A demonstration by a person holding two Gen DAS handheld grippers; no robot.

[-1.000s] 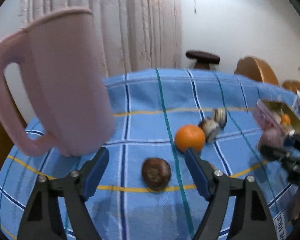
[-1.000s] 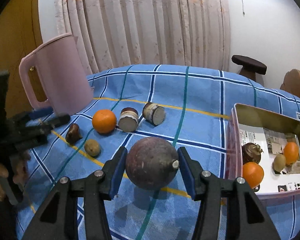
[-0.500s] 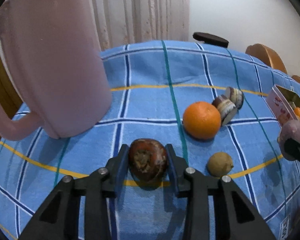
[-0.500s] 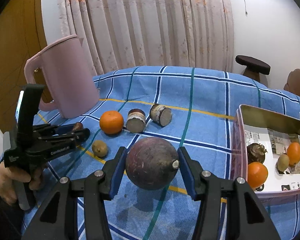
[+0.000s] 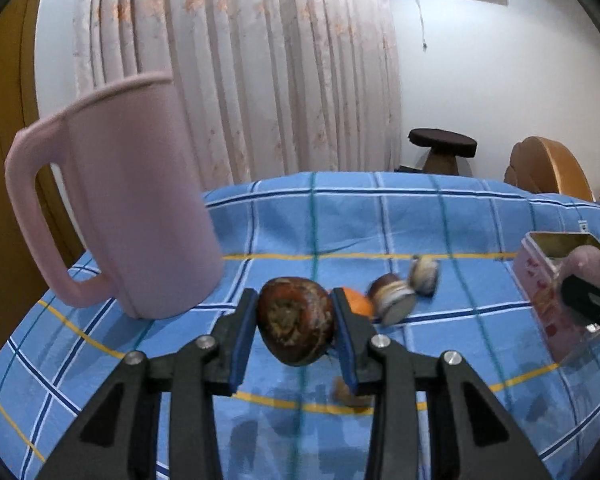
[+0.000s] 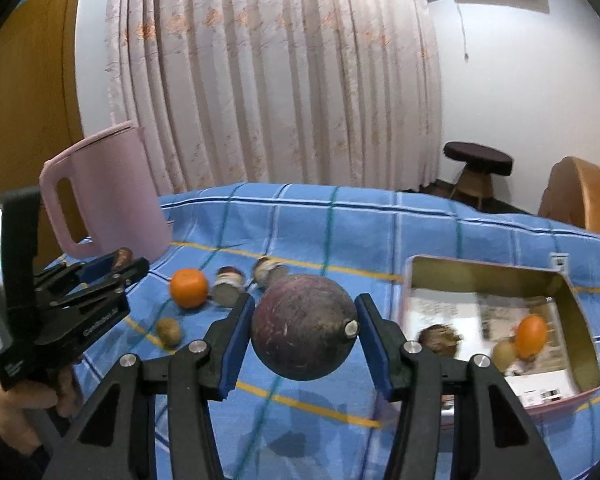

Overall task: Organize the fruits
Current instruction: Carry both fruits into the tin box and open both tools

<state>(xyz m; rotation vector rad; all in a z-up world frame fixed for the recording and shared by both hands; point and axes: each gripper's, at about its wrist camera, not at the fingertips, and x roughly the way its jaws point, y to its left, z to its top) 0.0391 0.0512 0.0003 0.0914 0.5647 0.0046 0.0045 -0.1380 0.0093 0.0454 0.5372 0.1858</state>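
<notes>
Both hands are mid-carry: each fruit is lifted off the blue checked cloth of the table (image 5: 380, 216), and what remains, by my reading, is the trip to the tin.

On the left, the tall pink plastic jug with a loop handle (image 5: 120, 220) stands on the cloth. Just right of it the left gripper (image 5: 296, 322) has its jaws clamped on a small brown, mottled round fruit (image 5: 295, 320), both blue pads pressing its sides, clear of the cloth. Beyond lie a round orange fruit (image 6: 188, 287), two short cylindrical objects on their sides (image 6: 246, 280) and a small brownish oval fruit (image 6: 169, 330), all loose on the table.

Further right, the right gripper (image 6: 304, 330) holds a large dark purple round fruit (image 6: 304, 326), jaws part-way apart and pressed to its sides. The open rectangular gold-lined tin box (image 6: 580, 320) sits just to its right, already holding several fruits.

Next, each hand needs to swing right over the tin's rim, lower, and release without knocking the fruits inside.
</notes>
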